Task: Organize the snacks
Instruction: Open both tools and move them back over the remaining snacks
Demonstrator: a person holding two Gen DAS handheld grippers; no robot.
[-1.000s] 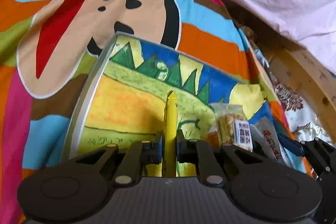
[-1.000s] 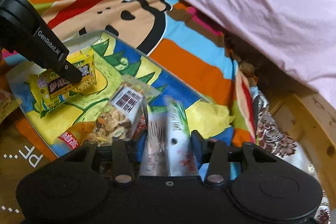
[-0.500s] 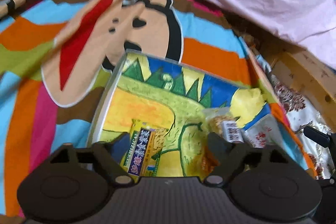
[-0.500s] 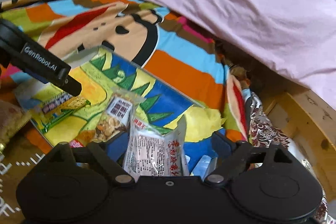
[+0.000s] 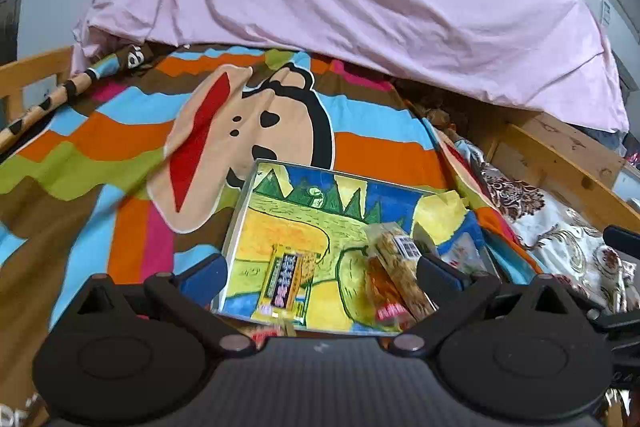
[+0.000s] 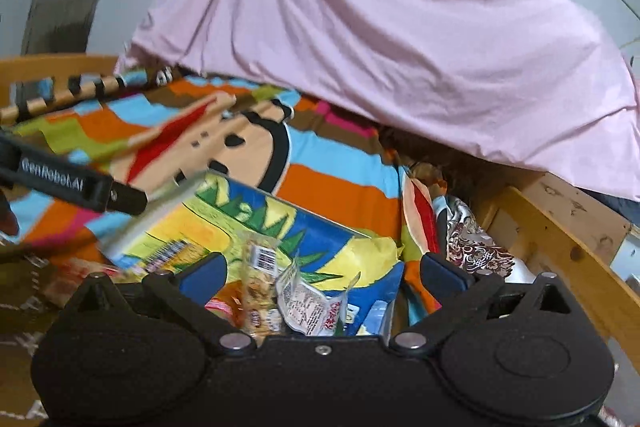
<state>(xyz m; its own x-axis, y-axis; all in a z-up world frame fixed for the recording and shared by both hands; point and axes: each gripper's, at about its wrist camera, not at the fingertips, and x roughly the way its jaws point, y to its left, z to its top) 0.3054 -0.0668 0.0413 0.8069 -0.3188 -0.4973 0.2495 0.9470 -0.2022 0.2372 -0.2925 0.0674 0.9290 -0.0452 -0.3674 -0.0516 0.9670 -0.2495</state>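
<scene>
Over tray [image 5: 240,223] | left gripper [image 5: 322,273] jaws opening, empty | right gripper [image 6: 322,273] same

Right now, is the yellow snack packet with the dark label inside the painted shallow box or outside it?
Inside: the yellow snack packet lies flat on the painted shallow box's floor, within its grey rim, free of both grippers.

Each tool is matte black: the left tool [image 5: 322,273] and right tool [image 6: 322,273] have blue finger pads [image 5: 204,273], round silver screws, and white "GenRobot.AI" lettering on one finger.
</scene>
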